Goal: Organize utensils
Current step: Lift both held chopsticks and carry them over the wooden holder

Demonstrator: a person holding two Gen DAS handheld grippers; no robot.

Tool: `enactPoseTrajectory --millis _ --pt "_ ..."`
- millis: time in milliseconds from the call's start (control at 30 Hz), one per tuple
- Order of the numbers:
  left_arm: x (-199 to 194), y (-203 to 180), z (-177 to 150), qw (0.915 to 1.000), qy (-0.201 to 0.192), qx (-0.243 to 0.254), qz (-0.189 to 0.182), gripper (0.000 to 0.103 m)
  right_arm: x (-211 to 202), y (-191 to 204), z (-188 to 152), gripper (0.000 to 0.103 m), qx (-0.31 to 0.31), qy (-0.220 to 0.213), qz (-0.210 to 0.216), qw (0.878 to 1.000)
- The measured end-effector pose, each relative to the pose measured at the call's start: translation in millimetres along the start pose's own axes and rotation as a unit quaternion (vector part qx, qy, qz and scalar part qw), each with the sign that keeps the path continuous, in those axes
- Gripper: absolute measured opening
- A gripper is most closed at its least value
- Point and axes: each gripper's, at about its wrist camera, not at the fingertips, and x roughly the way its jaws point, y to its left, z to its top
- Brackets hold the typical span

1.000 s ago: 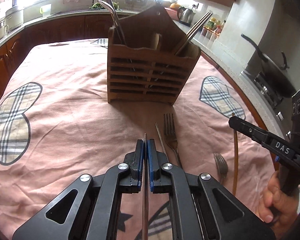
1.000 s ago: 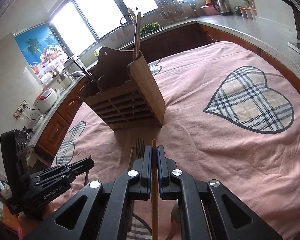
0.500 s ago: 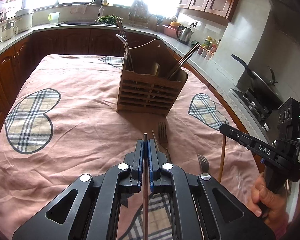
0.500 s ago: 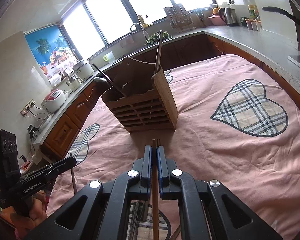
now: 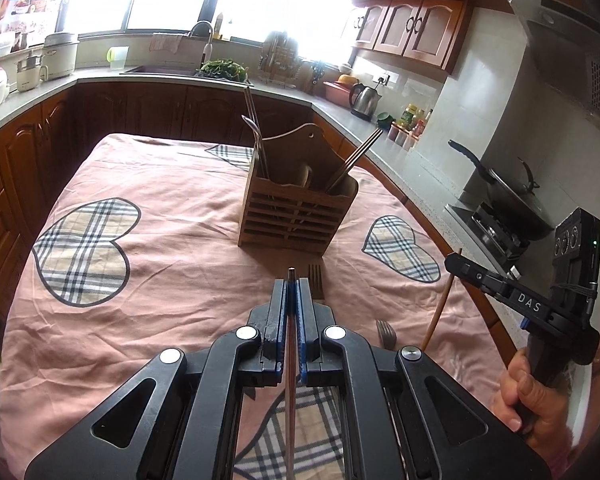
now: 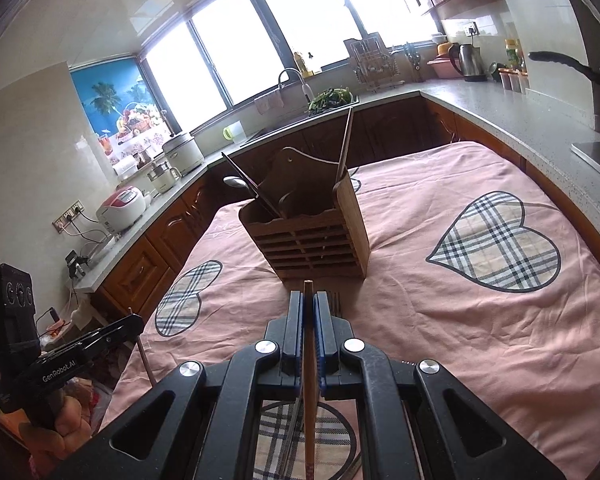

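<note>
A slatted wooden utensil holder (image 5: 296,216) (image 6: 316,244) stands upright mid-table, with a spoon and dark sticks in its left part and metal chopsticks (image 5: 354,160) leaning out on the right. My left gripper (image 5: 291,284) is shut on a thin dark-brown chopstick (image 5: 289,360), raised above the cloth in front of the holder. My right gripper (image 6: 308,300) is shut on a light wooden chopstick (image 6: 309,380). Each gripper also shows in the other's view, the right gripper (image 5: 460,264) and the left gripper (image 6: 130,322). Two forks (image 5: 315,276) (image 5: 386,334) lie on the cloth.
A pink tablecloth (image 5: 172,272) with plaid hearts covers the table. Brown cabinets and a grey counter (image 6: 540,128) ring it, with a wok (image 5: 512,196) on the stove to the right, a kettle (image 5: 364,96) and a rice cooker (image 6: 124,208). A person's hand (image 5: 528,396) grips the right handle.
Both grippers rose and drew back from the table, each still holding its chopstick. The holder now looks smaller and farther, and more of the kitchen shows.
</note>
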Motion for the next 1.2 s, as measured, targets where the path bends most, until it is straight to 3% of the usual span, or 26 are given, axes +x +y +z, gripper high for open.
enactPoseTrajectory --millis 567,1200 --pt "-41.9 11.7 17.6 0.996 -0.084 -0.028 0.011 0.004 -34.9 23.8 17.6 0.005 -0.024 -0.059 0.001 0.998" --pt "-45.9 15.0 51.0 0.991 -0.129 -0.038 0.001 0.004 -33.2 22.1 41.9 0.005 -0.024 -0.091 0.001 0.996"
